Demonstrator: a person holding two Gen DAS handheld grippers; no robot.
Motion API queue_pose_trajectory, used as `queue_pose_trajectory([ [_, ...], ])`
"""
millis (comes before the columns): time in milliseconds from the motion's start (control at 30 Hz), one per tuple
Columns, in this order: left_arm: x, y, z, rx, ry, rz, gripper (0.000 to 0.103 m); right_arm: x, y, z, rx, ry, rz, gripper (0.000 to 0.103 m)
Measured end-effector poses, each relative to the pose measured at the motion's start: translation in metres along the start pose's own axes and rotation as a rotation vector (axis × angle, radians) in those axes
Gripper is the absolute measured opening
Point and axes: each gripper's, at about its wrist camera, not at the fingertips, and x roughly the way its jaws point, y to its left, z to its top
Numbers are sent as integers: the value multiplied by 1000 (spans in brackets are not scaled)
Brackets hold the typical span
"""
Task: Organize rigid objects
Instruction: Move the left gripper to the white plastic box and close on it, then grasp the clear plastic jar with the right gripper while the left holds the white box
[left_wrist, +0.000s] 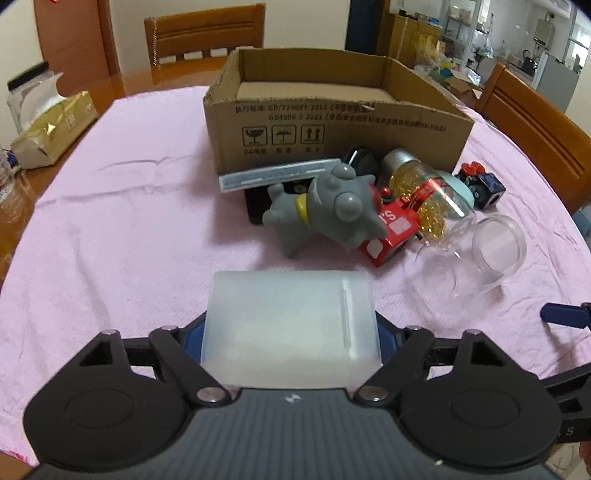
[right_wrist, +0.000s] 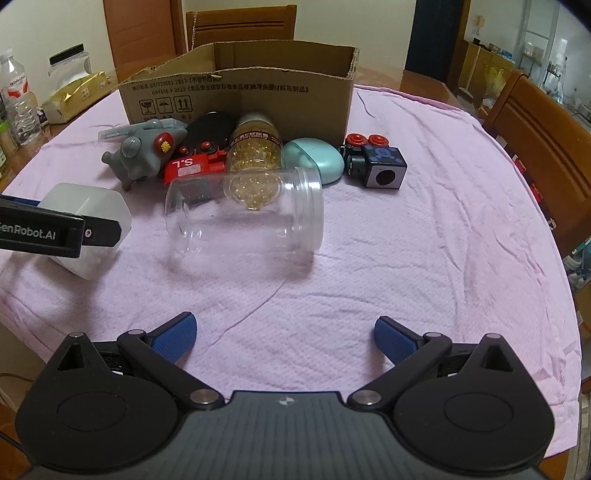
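My left gripper (left_wrist: 291, 328) is shut on a translucent white plastic box (left_wrist: 291, 321), its blue pads pressed to the box's two sides just above the pink cloth. The right wrist view shows that box (right_wrist: 88, 203) at the left with a finger of the left gripper (right_wrist: 55, 232) across it. My right gripper (right_wrist: 284, 332) is open and holds nothing. Ahead of it a clear jar (right_wrist: 243, 214) lies on its side. Behind the jar are a grey toy animal (right_wrist: 140, 155), a red toy block (right_wrist: 192, 166), a bottle of golden capsules (right_wrist: 255, 147), a teal case (right_wrist: 314, 158) and a dark cube toy (right_wrist: 380, 166).
An open cardboard box (left_wrist: 332, 122) stands behind the pile, with a flat white strip (left_wrist: 277, 173) leaning at its foot. A gold tissue pack (left_wrist: 51, 129) and a water bottle (right_wrist: 18, 103) sit at the left table edge. Wooden chairs (left_wrist: 203, 37) surround the cloth-covered table (right_wrist: 424, 240).
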Motion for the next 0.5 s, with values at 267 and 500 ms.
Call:
queue_pose_trajectory([
  [267, 2, 21, 3, 25, -3, 61, 83, 0, 1, 0, 11, 3, -9, 103],
  [500, 7, 48, 6, -6, 20, 100, 84, -10, 2, 13, -11, -3, 33, 103],
])
